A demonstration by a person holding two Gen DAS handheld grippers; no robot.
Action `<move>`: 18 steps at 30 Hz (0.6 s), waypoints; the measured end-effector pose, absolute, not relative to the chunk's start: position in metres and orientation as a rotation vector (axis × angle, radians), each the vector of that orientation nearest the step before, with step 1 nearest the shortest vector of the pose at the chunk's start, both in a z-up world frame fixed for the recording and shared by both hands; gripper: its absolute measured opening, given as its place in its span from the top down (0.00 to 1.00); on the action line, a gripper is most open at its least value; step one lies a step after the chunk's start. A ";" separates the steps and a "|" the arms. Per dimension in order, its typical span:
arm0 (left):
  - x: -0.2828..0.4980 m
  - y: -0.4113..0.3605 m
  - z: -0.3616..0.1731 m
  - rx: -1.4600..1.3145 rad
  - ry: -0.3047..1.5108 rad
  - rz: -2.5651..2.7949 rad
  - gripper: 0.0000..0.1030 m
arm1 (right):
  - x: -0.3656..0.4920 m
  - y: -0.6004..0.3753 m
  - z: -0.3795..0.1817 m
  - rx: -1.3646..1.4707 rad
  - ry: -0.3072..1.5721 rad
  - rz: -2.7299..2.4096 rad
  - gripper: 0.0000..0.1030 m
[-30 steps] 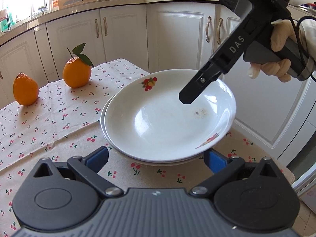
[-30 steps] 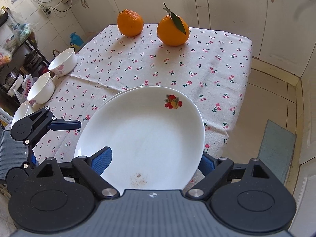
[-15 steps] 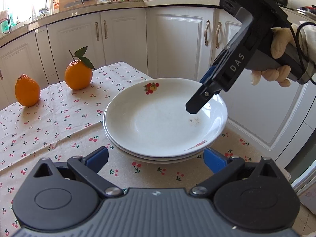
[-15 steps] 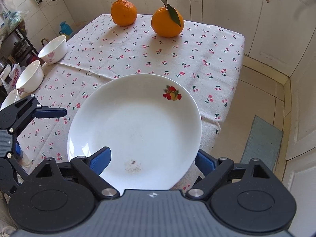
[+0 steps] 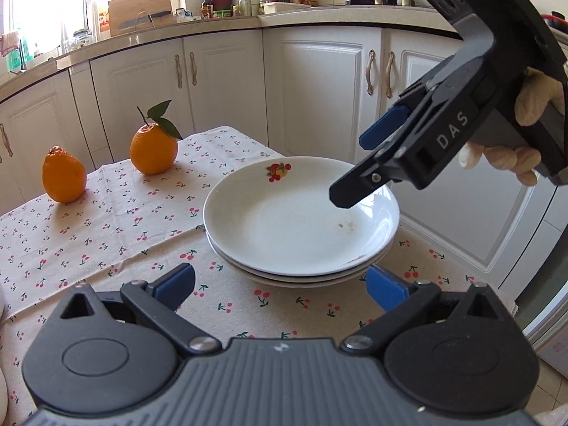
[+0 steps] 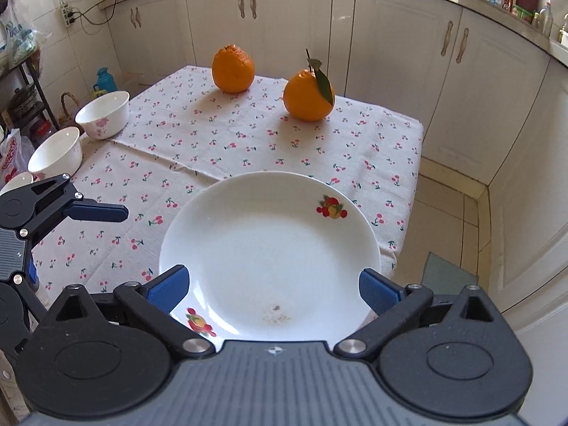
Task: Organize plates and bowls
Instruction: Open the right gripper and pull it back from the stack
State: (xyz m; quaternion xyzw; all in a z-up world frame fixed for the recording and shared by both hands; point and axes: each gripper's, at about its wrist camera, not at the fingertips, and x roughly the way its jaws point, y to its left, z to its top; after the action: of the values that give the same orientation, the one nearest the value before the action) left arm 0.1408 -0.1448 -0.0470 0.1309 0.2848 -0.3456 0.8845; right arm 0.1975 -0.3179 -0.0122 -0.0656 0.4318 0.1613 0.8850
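1. The left gripper (image 5: 280,284) is seen nearest in its own view, its jaws spread wide and empty, just short of the near rim of the stack of plates (image 5: 301,220).
2. The right gripper (image 6: 273,285) is likewise released and holds nothing; its blue pads flank the near edge of the top plate (image 6: 269,248) without pinching it.
3. The stack is set at the right corner of the table (image 6: 220,142), close to the edge above the floor.
4. The plates are judged to be glazed ceramic: stiff, fairly heavy, slippery and breakable. A hold is best taken on the raised rim, pinched top and bottom, where the lip gives purchase.
5. Three white bowls (image 6: 103,113) are lined along the left edge of the table, well apart from the plates, and would be gripped by the wall at the lip.
6. The cherry-print tablecloth (image 5: 106,227) is soft and wrinkled, so dragging crockery over it is judged unwise.
7. Two oranges (image 6: 308,96) stand at the far side.
8. Beyond, white cabinets (image 5: 319,88) and a cluttered counter are seen.
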 end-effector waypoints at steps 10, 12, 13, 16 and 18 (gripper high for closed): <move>0.120 -0.093 -0.031 0.243 0.568 -0.652 0.01 | 0.180 -0.253 -0.011 -0.156 0.785 0.332 0.00; 0.113 -0.078 -0.029 0.238 0.560 -0.628 0.01 | 0.177 -0.238 -0.008 -0.144 0.765 0.348 0.00; 0.110 -0.070 -0.027 0.237 0.556 -0.613 0.01 | 0.175 -0.230 -0.007 -0.148 0.754 0.354 0.00; 0.101 -0.045 -0.025 0.233 0.552 -0.562 0.01 | 0.170 -0.202 -0.006 -0.180 0.718 0.355 0.00; 0.095 -0.027 -0.024 0.228 0.550 -0.526 0.01 | 0.166 -0.185 -0.006 -0.184 0.711 0.382 0.00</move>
State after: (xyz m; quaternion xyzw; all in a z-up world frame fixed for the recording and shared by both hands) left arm 0.0945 -0.0274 -0.0239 0.1112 0.2681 -0.2561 0.9221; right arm 0.1664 -0.1853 -0.0061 -0.0893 0.3452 0.1858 0.9156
